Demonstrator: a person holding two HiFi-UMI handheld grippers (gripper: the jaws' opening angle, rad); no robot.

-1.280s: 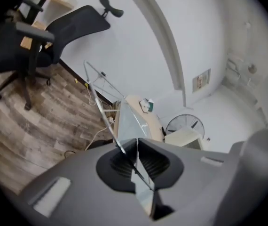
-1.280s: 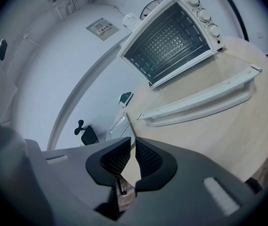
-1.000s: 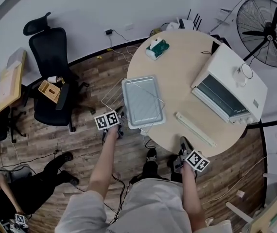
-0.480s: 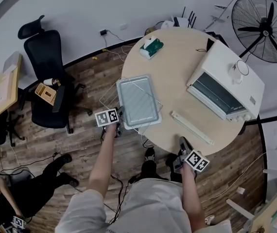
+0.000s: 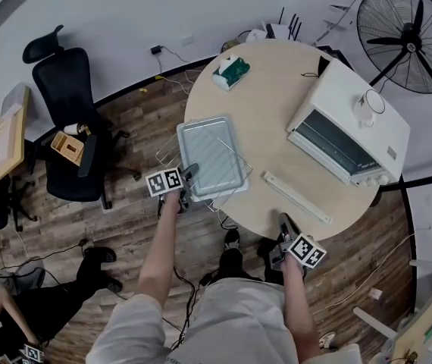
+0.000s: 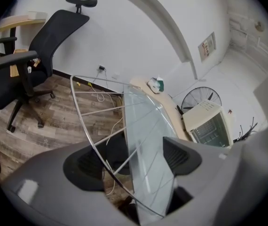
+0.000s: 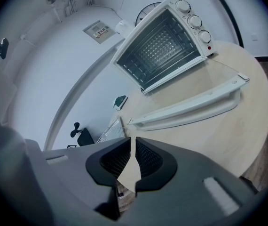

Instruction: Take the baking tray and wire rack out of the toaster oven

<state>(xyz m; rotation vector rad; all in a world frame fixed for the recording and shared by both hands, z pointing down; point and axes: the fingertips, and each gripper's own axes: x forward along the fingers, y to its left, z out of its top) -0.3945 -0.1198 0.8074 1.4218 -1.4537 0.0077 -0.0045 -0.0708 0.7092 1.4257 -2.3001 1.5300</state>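
The grey baking tray lies on the wire rack at the round table's left edge, and the rack's wires stick out past the edge. My left gripper is at their near left corner. In the left gripper view its jaws are opening. The tray and rack pass between the pads of the left gripper without being pressed. The right gripper hangs at the table's near edge. Its jaws are together, with nothing held. The white toaster oven stands with its door down.
The oven's open door handle lies across the table between the tray and the right gripper. A tissue box sits at the table's far side. A black office chair stands left of the table and a fan behind the oven.
The head view has drifted a little. The left gripper stays at the tray's near left corner and sits slightly lower. The right gripper has not moved.
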